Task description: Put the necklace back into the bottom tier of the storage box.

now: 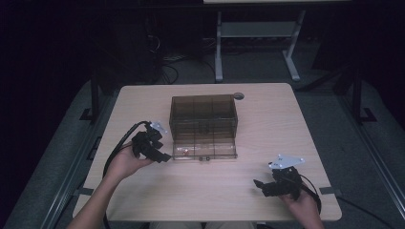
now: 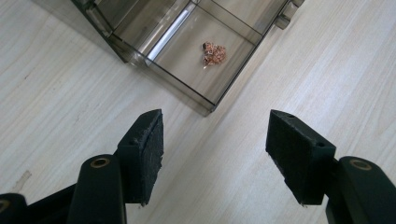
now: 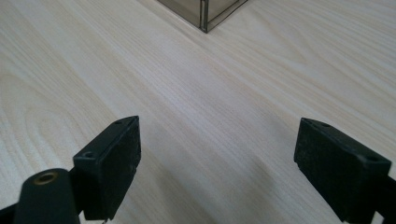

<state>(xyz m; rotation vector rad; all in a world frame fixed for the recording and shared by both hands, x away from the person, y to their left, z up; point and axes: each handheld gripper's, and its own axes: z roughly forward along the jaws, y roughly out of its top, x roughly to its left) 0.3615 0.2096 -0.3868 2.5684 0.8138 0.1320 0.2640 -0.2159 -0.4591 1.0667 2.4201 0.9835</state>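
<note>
Where the left tongs (image 2: 215, 140) point, one small crumpled copper-pink clump (image 2: 214, 53) lies in a front corner compartment of the single smoky, see-through divided box (image 1: 204, 125) on the pale wooden bench (image 1: 143, 200). Both tongs are released with nothing between them, the right tongs (image 3: 217, 158) well apart from the box.

Smoky box (image 1: 204, 125) (coppery scrap (image 2: 214, 53) inside)
</note>
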